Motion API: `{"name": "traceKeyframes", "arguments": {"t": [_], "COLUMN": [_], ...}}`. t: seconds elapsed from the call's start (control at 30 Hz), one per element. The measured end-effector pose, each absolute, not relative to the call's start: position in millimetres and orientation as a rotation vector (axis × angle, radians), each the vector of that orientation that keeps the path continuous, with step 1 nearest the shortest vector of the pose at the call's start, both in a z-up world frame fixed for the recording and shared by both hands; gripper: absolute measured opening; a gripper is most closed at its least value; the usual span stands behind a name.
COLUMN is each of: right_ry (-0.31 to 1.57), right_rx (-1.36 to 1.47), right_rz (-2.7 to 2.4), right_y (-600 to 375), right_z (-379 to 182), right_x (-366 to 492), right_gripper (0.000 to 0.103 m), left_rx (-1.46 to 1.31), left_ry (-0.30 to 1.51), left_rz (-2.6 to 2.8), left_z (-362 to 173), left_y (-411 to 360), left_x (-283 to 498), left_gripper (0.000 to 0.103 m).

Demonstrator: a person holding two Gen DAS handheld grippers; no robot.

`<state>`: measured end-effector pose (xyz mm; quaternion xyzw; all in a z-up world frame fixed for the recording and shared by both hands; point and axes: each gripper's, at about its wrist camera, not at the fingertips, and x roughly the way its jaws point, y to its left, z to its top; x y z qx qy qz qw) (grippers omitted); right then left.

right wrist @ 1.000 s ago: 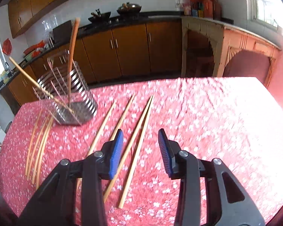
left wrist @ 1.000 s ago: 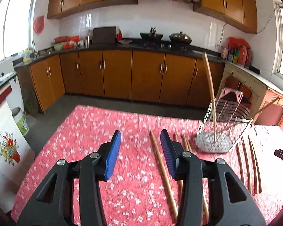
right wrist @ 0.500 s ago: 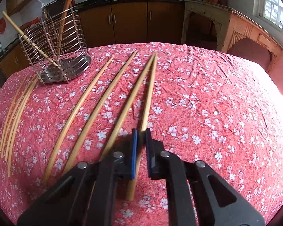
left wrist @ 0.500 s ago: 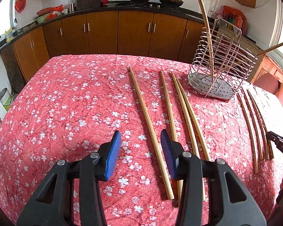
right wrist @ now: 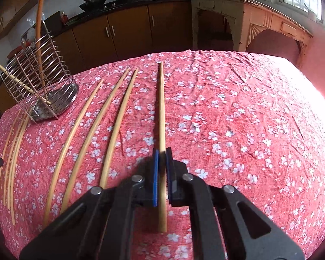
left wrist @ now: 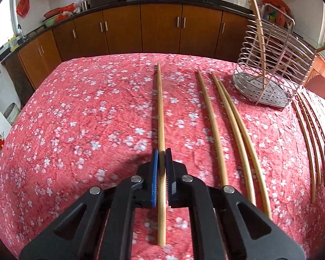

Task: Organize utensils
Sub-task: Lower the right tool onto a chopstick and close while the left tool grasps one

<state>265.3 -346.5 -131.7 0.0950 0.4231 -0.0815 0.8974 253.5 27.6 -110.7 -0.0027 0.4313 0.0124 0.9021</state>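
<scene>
Bamboo chopstick (left wrist: 160, 117) lying lengthwise on the red floral tabletop (left wrist: 75, 119), long axis running straight ahead between the fingers. Left gripper (left wrist: 159, 158) pinching it near its rear third, blue pads nearly closed on the shaft. Right gripper (right wrist: 160, 158) clamping a second chopstick (right wrist: 161, 112) likewise, at the opposite edge of the group. Wire utensil holder (left wrist: 273, 69) standing ahead-right of the left gripper, ahead-left of the right; already carrying two sticks. Three loose chopsticks (left wrist: 234, 127) resting between the grasped pair. Lift off the cloth not discernible. Thin stick bundle (left wrist: 312, 143) partly cropped at the frame edge.
</scene>
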Motion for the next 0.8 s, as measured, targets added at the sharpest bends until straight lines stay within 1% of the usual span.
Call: {"name": "traceKeyframes", "arguments": {"t": [0.13, 0.3, 0.7, 0.8], "right_ry": [0.876, 0.872, 0.863, 0.873], "right_rx": [0.192, 0.145, 0.141, 0.112], "right_rz": [-0.168, -0.141, -0.147, -0.147], "right_y": [-352.8, -343.5, -339.2, -331.7], "right_z": [-132.1, -133.8, -135.9, -135.0], "right_x": [262.4, 249.2, 241.2, 232.7], "right_gripper": [0.008, 0.015, 0.015, 0.015], "left_rx": [-0.032, -0.027, -0.039, -0.001], "left_ry": [0.886, 0.887, 0.889, 0.891], "left_rz": [0.002, -0.052, -0.057, -0.062], "left_z": [-111.2, -113.6, -111.9, -111.6], "left_y": [51.0, 59.1, 57.8, 53.7], "left_x": [252.5, 238.9, 232.3, 221.2], "left_gripper": [0.007, 0.008, 0.009, 0.009]}}
